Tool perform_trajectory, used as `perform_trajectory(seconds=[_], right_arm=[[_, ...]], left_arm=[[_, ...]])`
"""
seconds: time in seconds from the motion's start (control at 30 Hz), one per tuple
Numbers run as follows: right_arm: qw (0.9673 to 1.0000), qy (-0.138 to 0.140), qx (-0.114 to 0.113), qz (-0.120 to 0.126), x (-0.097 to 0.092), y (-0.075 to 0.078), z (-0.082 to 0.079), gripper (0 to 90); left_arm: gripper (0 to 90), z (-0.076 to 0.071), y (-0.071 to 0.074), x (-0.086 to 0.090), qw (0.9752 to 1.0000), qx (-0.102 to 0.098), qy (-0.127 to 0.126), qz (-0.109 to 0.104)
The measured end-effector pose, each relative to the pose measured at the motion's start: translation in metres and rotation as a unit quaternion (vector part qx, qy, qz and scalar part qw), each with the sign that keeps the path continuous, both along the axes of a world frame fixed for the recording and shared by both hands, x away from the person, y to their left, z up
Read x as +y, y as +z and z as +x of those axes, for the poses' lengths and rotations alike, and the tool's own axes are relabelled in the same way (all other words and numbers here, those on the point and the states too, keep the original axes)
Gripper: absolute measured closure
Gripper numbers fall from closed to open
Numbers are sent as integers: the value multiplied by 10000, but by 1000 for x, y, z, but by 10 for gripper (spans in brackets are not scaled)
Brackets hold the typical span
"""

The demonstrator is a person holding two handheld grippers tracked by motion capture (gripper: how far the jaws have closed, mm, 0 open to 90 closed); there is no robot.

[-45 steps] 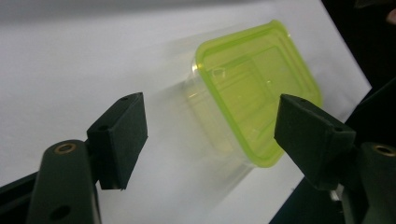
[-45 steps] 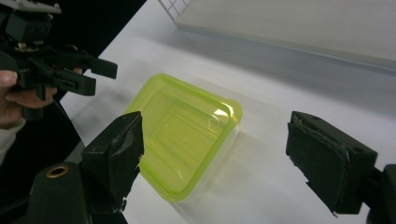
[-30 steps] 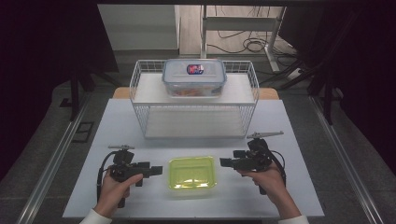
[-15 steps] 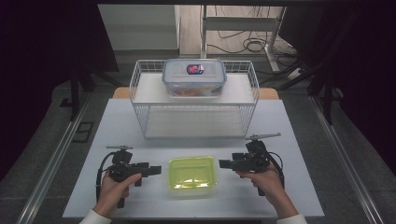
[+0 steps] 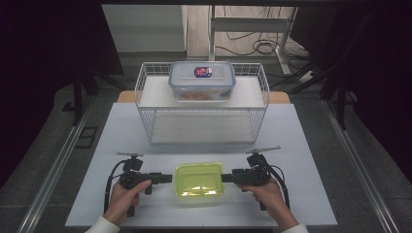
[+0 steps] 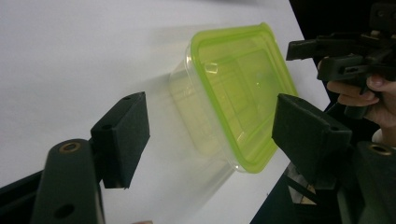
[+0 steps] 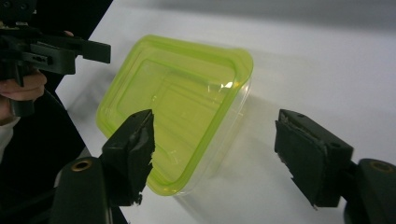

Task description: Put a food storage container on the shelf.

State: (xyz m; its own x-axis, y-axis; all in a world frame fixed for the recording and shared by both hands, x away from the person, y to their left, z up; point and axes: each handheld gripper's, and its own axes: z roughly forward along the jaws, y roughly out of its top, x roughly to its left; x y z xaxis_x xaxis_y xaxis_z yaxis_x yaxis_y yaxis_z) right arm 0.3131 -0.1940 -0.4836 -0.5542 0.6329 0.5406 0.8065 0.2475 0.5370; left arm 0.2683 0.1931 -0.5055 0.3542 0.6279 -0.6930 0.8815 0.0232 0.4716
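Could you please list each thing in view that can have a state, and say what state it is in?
green-lidded container: lid on, flat on the table, looks empty, not gripped.
left gripper: open, jaws just closing, at the container's left end.
right gripper: open, jaws just closing, at the container's right end.
clear lidded box: lid on, food inside, on top of the rack.
wire rack: upright.
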Motion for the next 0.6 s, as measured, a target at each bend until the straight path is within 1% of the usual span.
perform_trajectory(seconds=[0.07,0.13,0.2,0.3,0.33,0.4,0.43,0.47,0.5,0.53,0.6], right_arm=[[10000,26,27,16,0,-2,0,319],[9998,25,135,133,1,-7,1,357],[9996,14,200,185,2,-10,1,385],[9995,45,246,179,4,-15,2,421],[9995,33,268,189,5,-16,2,429],[9992,10,342,208,6,-18,3,454],[9992,-1,353,206,7,-19,3,467],[9991,15,365,206,8,-21,3,494],[9991,15,365,206,8,-21,3,494],[9991,16,364,211,8,-21,3,507],[9991,-4,368,205,9,-22,4,553]], left_arm=[[273,0,-1,-3,10000,16,-35,55],[287,0,-2,-4,9999,32,-86,44],[304,1,-4,-6,9999,67,-128,28],[332,2,-6,-8,9998,130,-157,-4],[340,3,-7,-10,9997,170,-167,-37],[364,4,-12,-11,9993,277,-173,-187],[376,5,-14,-12,9991,331,-167,-213],[417,6,-16,-12,9991,354,-163,-175],[417,6,-17,-13,9990,367,-178,-156],[436,7,-18,-13,9989,386,-188,-181],[512,8,-20,-15,9986,409,-256,-238]])
